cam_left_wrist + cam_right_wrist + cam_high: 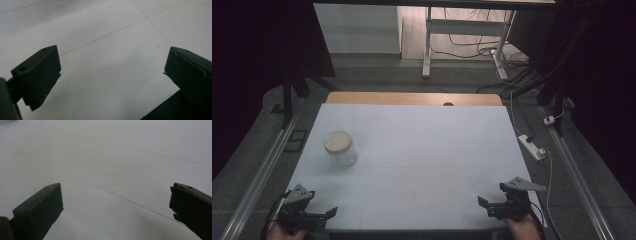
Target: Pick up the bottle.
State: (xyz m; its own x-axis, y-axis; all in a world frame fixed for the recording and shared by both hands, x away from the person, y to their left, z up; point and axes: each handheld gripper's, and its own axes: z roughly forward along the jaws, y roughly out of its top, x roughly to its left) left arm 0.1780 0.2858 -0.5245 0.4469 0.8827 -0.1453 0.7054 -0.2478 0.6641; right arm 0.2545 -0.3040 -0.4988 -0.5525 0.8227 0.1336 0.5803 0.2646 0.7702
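Note:
A clear glass jar [341,149] with a cream lid stands upright on the left half of the white table [422,150]. My left gripper [331,214] rests at the near left corner, well in front of the jar, its jaws wide apart over bare tabletop [112,65]. At the near right corner my right gripper [485,205] is also open, nothing between its jaws [115,202]. A hand holds each gripper at the bottom edge of the high view.
A wooden strip [412,98] with a round hole runs along the table's far edge. On the floor to the right lie a white power strip [532,146] and cables. Metal rails flank the table on both sides. A desk frame [462,30] stands beyond.

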